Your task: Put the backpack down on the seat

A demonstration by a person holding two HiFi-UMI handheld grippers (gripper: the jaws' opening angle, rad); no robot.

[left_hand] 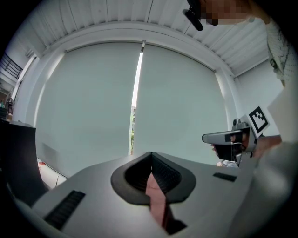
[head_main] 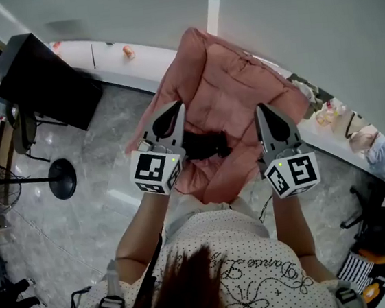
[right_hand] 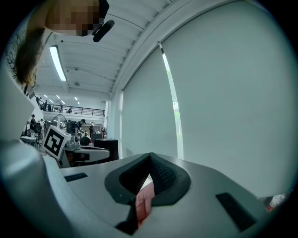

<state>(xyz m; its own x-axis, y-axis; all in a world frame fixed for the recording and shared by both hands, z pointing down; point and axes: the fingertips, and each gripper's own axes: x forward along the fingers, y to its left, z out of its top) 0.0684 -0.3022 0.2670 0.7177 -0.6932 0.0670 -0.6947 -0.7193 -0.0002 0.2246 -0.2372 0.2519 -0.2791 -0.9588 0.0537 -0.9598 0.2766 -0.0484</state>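
You held the left gripper [head_main: 176, 107] and right gripper [head_main: 262, 108] closed and empty over the pink padded armchair [head_main: 239, 75]

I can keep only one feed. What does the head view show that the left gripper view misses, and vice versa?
Head view only: the whole pink armchair, a dark item on its seat, the floor. Left gripper view only: the ceiling, and the ridged pads of the left gripper, closed together. Both: the pale blind with its bright slit, the right gripper, some pink of the armchair.
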